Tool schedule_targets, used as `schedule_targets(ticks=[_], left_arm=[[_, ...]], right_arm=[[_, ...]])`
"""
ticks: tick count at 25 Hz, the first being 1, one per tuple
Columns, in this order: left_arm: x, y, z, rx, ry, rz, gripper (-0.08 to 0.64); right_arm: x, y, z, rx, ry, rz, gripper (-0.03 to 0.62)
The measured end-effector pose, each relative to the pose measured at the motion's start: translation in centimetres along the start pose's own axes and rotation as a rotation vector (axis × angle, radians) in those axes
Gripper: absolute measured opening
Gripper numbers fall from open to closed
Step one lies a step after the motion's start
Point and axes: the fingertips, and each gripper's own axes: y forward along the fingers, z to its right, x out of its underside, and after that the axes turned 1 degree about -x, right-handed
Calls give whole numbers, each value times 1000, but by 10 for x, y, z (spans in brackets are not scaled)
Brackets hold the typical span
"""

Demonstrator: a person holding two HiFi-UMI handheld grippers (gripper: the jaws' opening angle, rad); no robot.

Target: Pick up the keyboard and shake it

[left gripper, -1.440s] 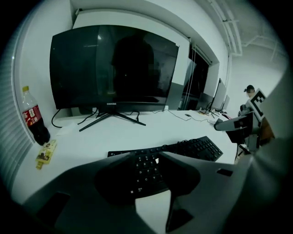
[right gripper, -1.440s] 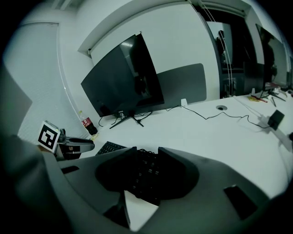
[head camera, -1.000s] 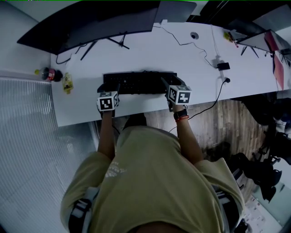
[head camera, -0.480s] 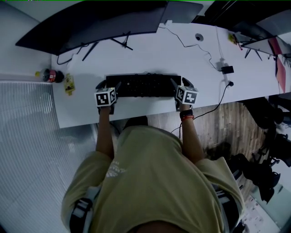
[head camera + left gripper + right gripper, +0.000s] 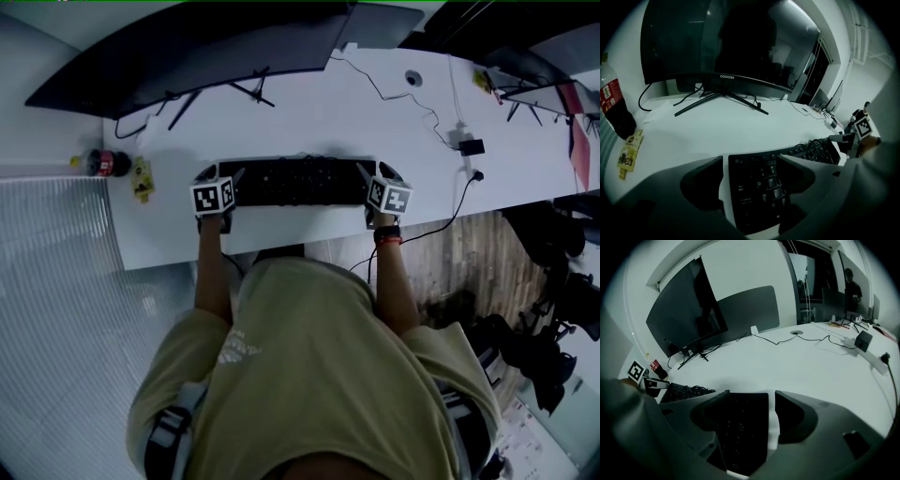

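Observation:
A black keyboard (image 5: 298, 181) lies flat on the white desk (image 5: 309, 112), parallel to its front edge. My left gripper (image 5: 217, 174) is at the keyboard's left end and stands open. In the left gripper view the keyboard's end (image 5: 759, 187) sits between the jaws, with one jaw over the keys and the other beside the edge, a strip of desk showing between. My right gripper (image 5: 380, 171) is at the right end, open in the same way. In the right gripper view, a white gap separates the keyboard (image 5: 740, 427) from the right jaw.
A wide curved monitor (image 5: 187, 56) on a splayed stand fills the back of the desk. At the left end stand a cola bottle (image 5: 105, 161) and a yellow packet (image 5: 141, 175). A cable runs to a black adapter (image 5: 472, 146) at the right. The desk's front edge is just behind my hands.
Both grippers have shifted outward and forward from the keyboard's front corners to its two ends, and their jaws stand wider. The keyboard stays flat on the desk.

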Motion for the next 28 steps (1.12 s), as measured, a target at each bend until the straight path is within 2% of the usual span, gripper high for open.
schedule_targets(ticks=[5,11,16,20,28], left_arm=[[4,12,1,23,-29,-50,368],[5,15,5,45,-24,-67,368],[6,14,3,52,-29,-90,360],[7,14,4,55,-31,-102,359],[6,11,0,32,-51,-95,325]], right_arm=[[3,5,2,-11,35,-21,302],[10,12,-6,-61,65,-71,310],[11,15,-3,-58,48,-120,304],[12,15,-5,-62,80,-148,304],[7,15,-4,-27,50,-139,304]])
